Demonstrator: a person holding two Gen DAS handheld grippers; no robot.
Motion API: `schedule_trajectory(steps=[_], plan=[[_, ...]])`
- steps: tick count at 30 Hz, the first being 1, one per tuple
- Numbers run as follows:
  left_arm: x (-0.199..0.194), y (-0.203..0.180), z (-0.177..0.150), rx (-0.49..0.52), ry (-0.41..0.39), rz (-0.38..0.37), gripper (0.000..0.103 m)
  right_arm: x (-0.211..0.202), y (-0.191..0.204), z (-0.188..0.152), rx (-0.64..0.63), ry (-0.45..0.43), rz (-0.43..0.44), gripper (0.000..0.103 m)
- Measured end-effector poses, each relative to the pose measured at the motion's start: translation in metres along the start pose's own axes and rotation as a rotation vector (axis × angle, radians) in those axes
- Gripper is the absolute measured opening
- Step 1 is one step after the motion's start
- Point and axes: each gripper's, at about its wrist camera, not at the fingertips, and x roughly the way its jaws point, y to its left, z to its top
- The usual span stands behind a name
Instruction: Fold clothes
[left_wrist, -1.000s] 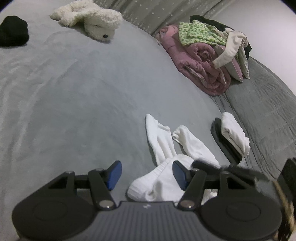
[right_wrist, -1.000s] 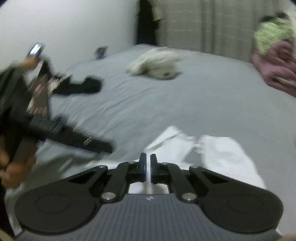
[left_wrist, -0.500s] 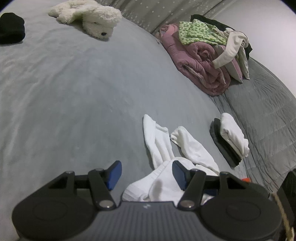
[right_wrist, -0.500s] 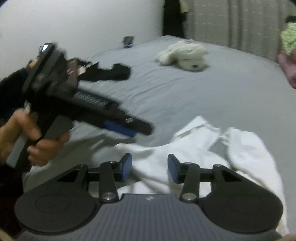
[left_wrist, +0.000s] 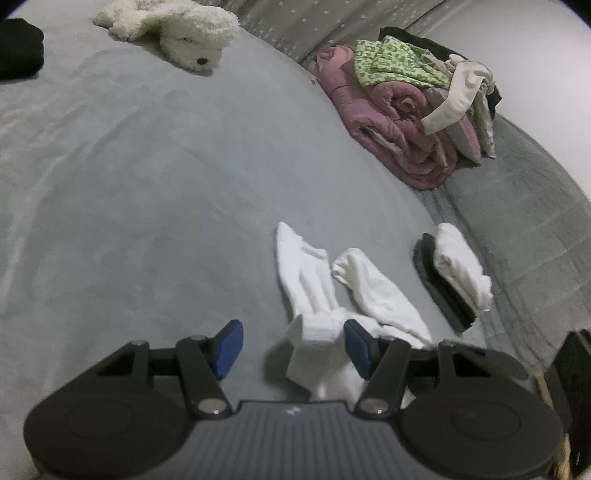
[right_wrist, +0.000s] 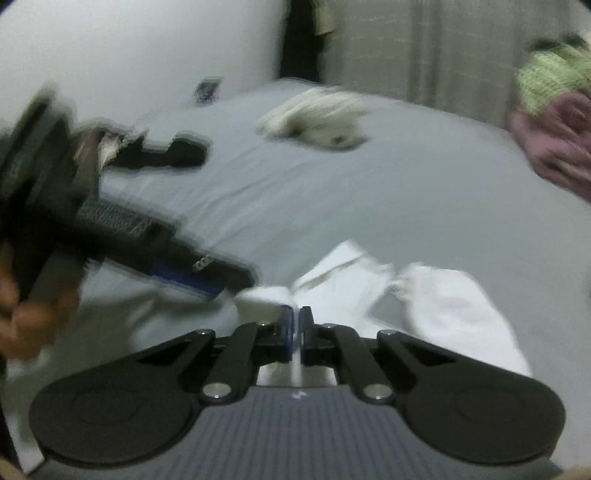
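The left gripper (left_wrist: 291, 349) tilts down over the grey bed (left_wrist: 155, 192), its blue pads spread apart with nothing pressed between them, a hand (right_wrist: 26, 314) wrapped round its handle; the right gripper (right_wrist: 295, 334) also tilts down, jaws pinched together on a fold of the white garment (left_wrist: 321, 295); half a second ago those jaws stood apart and the cloth lay flatter, now an edge is lifted; the garment is white, rumpled, two limp sleeve-like ends splayed toward the bed's middle, just ahead of both grippers
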Motion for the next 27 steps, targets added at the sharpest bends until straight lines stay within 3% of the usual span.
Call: schedule_trajectory(steps=[10, 13, 15, 17, 19, 20, 23, 27], plan=[[0.021, -0.014, -0.012, 0.027, 0.098, -0.020, 0.060, 0.003, -0.078, 0.001, 0.277, -0.005, -0.245, 0.002], [0.027, -0.020, -0.019, 0.052, 0.132, -0.013, 0.055, 0.004, -0.085, -0.002, 0.339, 0.012, -0.277, 0.003], [0.029, -0.026, -0.023, 0.080, 0.142, -0.010, 0.054, 0.002, -0.084, 0.000, 0.357, 0.011, -0.273, 0.010], [0.029, -0.030, -0.026, 0.100, 0.150, -0.009, 0.042, -0.002, -0.078, 0.001, 0.359, 0.003, -0.282, 0.021], [0.029, -0.034, -0.029, 0.122, 0.154, 0.000, 0.025, -0.005, -0.075, 0.004, 0.374, -0.016, -0.272, 0.035], [0.029, -0.036, -0.031, 0.135, 0.154, 0.007, 0.022, -0.007, -0.074, 0.005, 0.390, -0.028, -0.258, 0.040], [0.028, -0.044, -0.038, 0.186, 0.138, 0.047, 0.014, -0.011, -0.070, 0.008, 0.438, -0.049, -0.166, 0.040], [0.022, -0.055, -0.047, 0.263, 0.089, 0.094, 0.012, -0.004, -0.058, 0.011, 0.510, -0.020, -0.014, 0.040]])
